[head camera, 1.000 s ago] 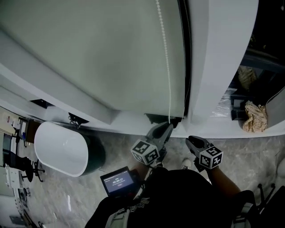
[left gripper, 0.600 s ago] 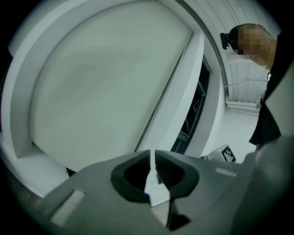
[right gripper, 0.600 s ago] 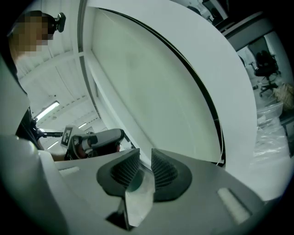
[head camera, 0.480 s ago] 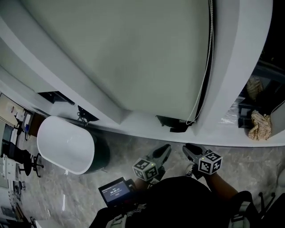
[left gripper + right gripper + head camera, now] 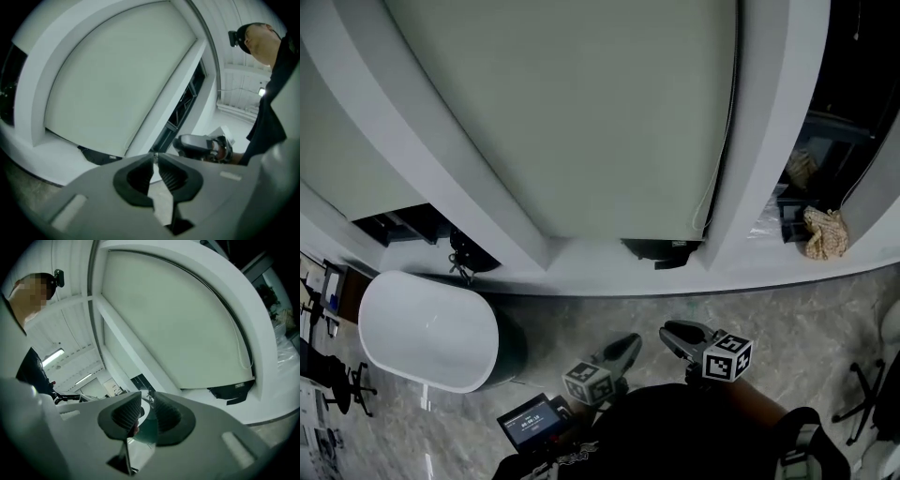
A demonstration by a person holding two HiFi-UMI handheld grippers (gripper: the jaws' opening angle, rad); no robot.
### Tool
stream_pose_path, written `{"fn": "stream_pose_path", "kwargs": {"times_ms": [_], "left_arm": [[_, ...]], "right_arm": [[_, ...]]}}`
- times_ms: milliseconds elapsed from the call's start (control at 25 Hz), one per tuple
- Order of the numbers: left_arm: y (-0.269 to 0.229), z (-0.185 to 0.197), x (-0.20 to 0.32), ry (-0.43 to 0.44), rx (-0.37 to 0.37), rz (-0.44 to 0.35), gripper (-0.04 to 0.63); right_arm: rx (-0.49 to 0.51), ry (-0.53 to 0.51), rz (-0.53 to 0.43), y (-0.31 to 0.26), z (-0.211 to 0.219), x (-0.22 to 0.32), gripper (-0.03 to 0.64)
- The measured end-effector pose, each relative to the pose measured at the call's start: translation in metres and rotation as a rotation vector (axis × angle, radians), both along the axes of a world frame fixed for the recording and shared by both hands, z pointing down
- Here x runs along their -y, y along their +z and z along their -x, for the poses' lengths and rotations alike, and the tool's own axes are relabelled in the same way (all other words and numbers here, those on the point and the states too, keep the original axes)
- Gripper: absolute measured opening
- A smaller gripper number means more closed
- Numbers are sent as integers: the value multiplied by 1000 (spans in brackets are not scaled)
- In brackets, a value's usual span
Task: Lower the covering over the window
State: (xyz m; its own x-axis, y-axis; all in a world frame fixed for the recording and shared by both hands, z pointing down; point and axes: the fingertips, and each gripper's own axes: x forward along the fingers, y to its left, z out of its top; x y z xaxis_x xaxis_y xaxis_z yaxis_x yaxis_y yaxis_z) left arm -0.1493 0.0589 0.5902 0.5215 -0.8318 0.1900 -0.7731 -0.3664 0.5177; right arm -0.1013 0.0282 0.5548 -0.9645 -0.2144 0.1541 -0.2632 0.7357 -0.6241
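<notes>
Right of the white tub (image 5: 422, 328), the roller blind (image 5: 581, 112) hangs low over the window, and below it the left hand-held gripper (image 5: 630, 342) is pinched together, empty, beside the right hand-held gripper (image 5: 666, 330), whose empty jaws are opening.

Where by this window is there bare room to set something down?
In the head view, the sill is bare left of the black bracket. The floor between the sill and the white tub is open too. Crowded: the right ledge, with a crumpled cloth and plastic wrap.
</notes>
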Motion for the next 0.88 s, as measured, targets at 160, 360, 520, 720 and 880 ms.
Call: {"fn": "stream_pose_path", "kwargs": {"times_ms": [160,360,520,720,880], "left_arm": [[11,-2,-40,55,-45,37,31],[10,-26,-73,128,-50,25,31],[-4,-41,-95,112,-56,-12,31],[-30,-78,-123,87,-91,-27,31],[-30,-113,-167,46,-92,9,31]], "right_arm": [[-3,77,15,2,-6,-39,80],[-2,137,12,0,-27,-78,80],[5,140,-26,-9,-47,-103,80],[7,116,-70,-21,-77,-141,80],[9,85,-63,-16,-102,-193,80]]}}
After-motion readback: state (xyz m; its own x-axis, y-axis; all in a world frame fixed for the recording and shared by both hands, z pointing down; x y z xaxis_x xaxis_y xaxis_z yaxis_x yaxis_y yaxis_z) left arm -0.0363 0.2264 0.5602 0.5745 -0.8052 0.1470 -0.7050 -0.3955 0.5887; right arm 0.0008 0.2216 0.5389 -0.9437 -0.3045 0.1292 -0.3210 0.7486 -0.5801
